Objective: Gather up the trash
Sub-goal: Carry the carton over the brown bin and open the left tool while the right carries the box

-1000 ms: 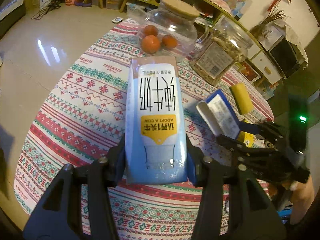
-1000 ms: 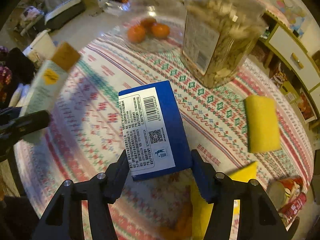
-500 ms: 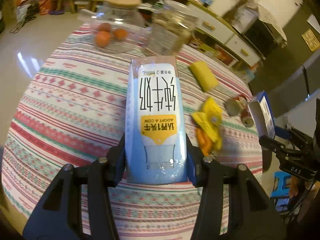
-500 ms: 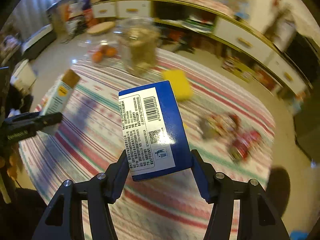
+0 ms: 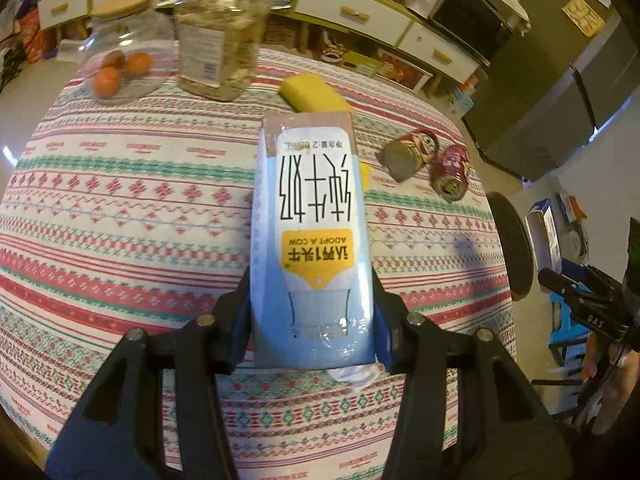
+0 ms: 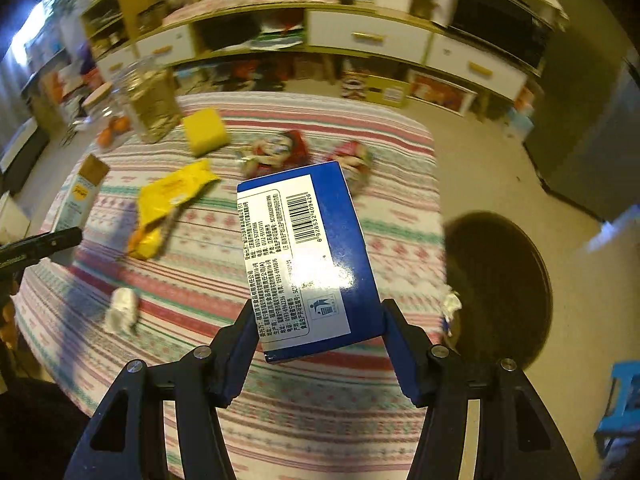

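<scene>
Gripping a milk carton point(image 5: 312, 240), your left tool point(image 5: 312, 320) holds it above the striped worktop point(image 5: 120, 208). Your right tool point(image 6: 320, 336) is clamped on a blue box point(image 6: 308, 256), raised near the worktop's edge beside a dark round bin point(image 6: 500, 288). Beyond lie two crushed cans point(image 5: 428, 158), a yellow wrapper point(image 6: 168, 204) and a sponge point(image 5: 310, 94).

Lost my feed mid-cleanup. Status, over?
Left gripper shut on milk carton. Right gripper shut on blue box, near the dark bin beside the table. Cans, yellow wrapper not yet collected. Nothing blocking.
</scene>
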Available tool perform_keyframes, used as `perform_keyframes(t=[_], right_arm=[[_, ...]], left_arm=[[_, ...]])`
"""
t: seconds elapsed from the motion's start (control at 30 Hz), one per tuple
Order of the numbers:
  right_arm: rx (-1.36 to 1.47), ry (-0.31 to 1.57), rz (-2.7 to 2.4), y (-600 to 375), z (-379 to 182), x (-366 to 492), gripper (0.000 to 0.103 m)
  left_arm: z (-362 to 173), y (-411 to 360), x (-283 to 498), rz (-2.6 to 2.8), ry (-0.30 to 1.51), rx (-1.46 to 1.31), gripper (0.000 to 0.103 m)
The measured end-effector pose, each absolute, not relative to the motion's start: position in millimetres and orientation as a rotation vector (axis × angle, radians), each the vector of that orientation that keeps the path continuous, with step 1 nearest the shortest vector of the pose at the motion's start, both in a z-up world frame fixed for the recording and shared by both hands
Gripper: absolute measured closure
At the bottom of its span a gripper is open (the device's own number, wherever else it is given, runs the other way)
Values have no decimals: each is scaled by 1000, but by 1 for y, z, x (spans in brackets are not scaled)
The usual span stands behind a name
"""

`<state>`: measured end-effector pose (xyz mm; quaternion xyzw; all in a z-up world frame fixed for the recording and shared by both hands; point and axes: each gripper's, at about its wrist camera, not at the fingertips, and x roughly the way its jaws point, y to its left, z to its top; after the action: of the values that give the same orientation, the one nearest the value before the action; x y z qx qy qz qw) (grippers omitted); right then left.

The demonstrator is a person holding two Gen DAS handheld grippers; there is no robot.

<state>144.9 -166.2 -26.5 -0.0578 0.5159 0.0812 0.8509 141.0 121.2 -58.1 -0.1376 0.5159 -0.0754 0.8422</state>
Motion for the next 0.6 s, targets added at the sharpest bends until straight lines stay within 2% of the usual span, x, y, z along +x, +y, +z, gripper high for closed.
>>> perform_keyframes(t=[0.3,0.6], right_arm=[[7,1109,106,-232,-41,143,42],[102,1100,-9,-299,-42,134,42]], left_arm=[[-59,70,149,-216,1093,-240,51],[-46,-18,146,-362,1035,-127,51]])
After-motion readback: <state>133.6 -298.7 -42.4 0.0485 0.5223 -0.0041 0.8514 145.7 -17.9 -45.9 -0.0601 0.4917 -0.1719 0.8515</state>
